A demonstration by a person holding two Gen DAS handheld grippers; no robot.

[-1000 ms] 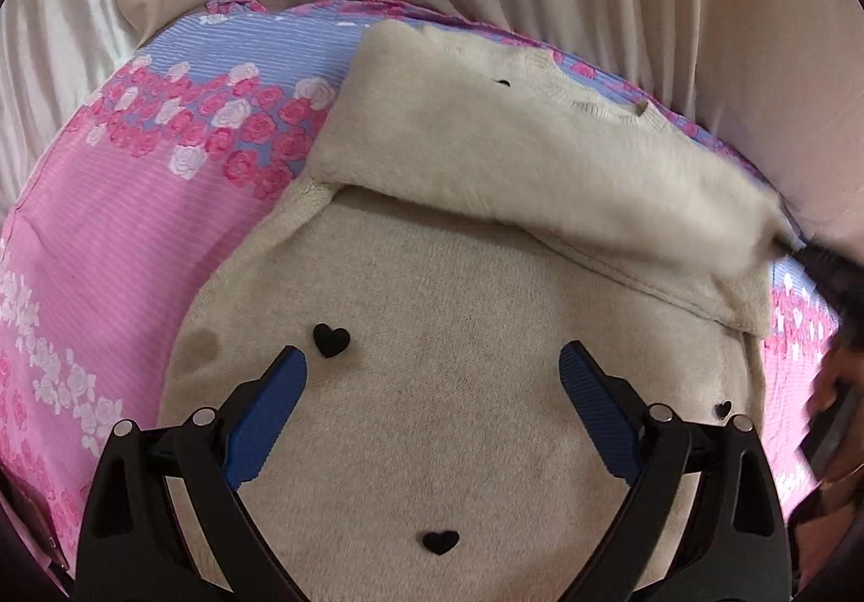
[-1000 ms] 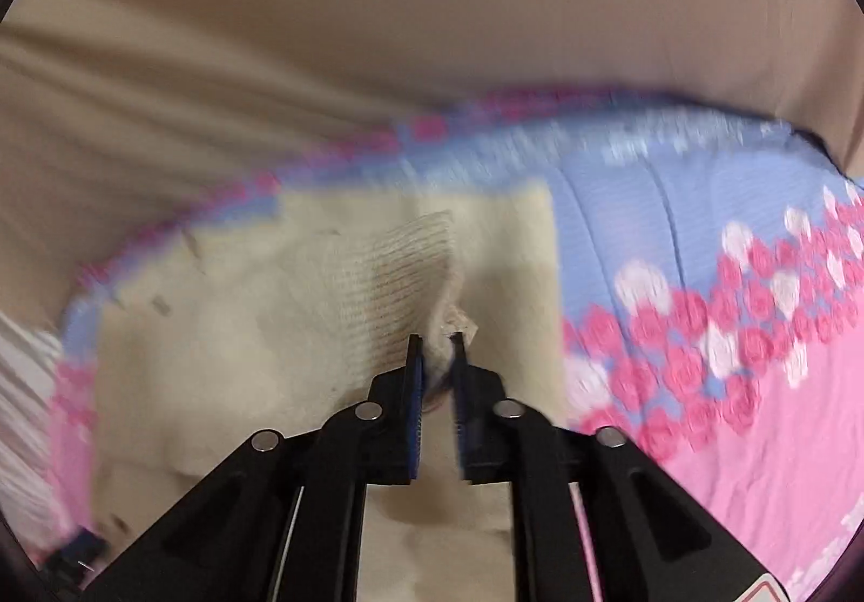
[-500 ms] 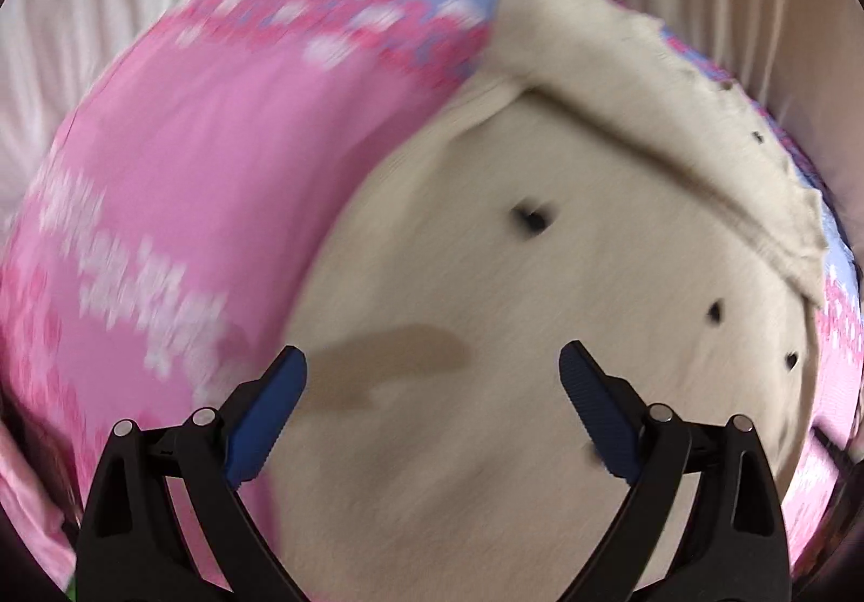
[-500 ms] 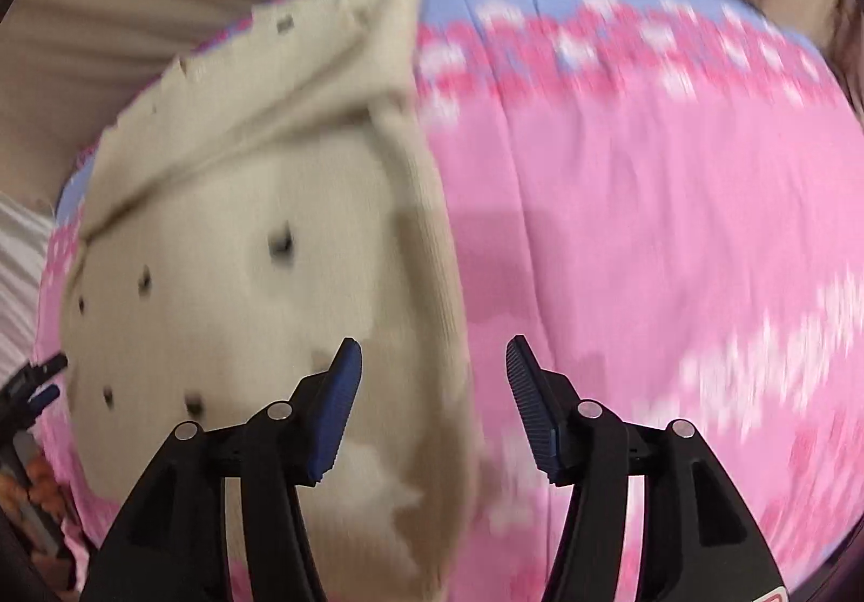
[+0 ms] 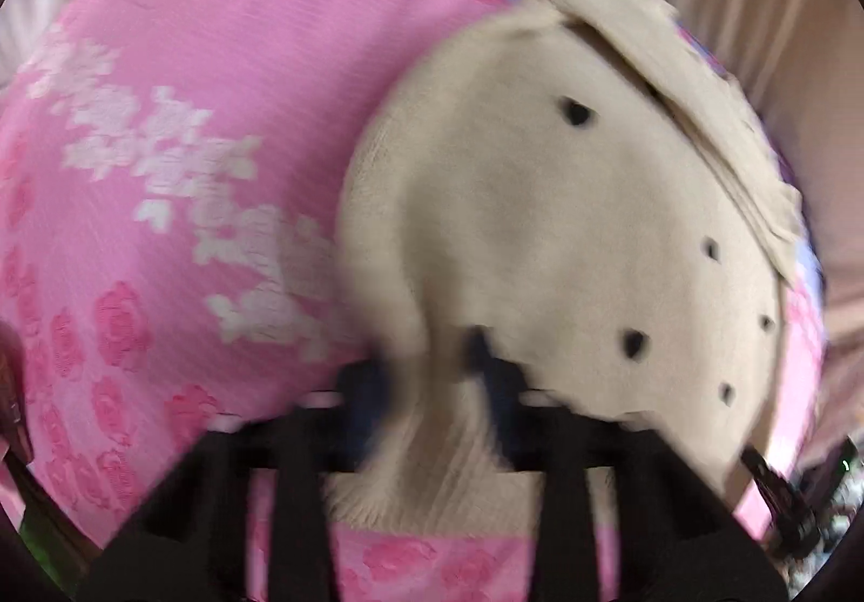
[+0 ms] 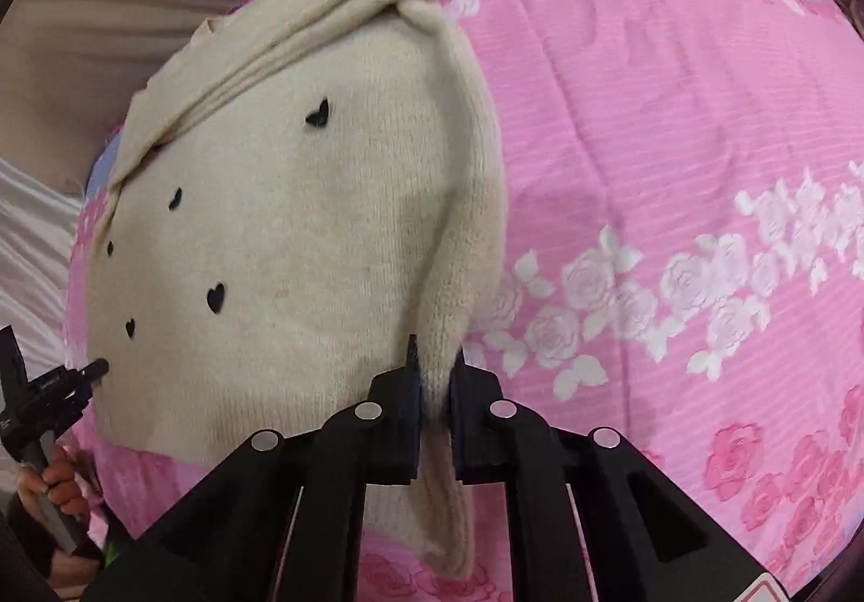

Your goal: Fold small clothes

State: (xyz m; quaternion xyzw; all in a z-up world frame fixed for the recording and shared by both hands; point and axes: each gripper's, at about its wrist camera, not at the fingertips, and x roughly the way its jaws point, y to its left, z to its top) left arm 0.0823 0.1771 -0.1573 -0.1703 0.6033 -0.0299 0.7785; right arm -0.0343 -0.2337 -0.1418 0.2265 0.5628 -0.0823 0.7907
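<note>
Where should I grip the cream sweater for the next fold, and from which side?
Judging by its pose, the near hem corners. The sweater lies flat with its top already folded down. The right gripper and left gripper are closing on the ribbed hem from the near edge; that looks right.

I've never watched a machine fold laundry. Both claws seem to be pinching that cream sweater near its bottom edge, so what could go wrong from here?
The right gripper is closing on only a narrow fold at the sweater's side edge, so the knit might slip out when lifted.

The left gripper is also closing on a bunched bit of hem; its view is blurred, so the hold is hard to judge, and uneven grips could skew the fold.

The folded sleeves lie loose and may fall open.
</note>
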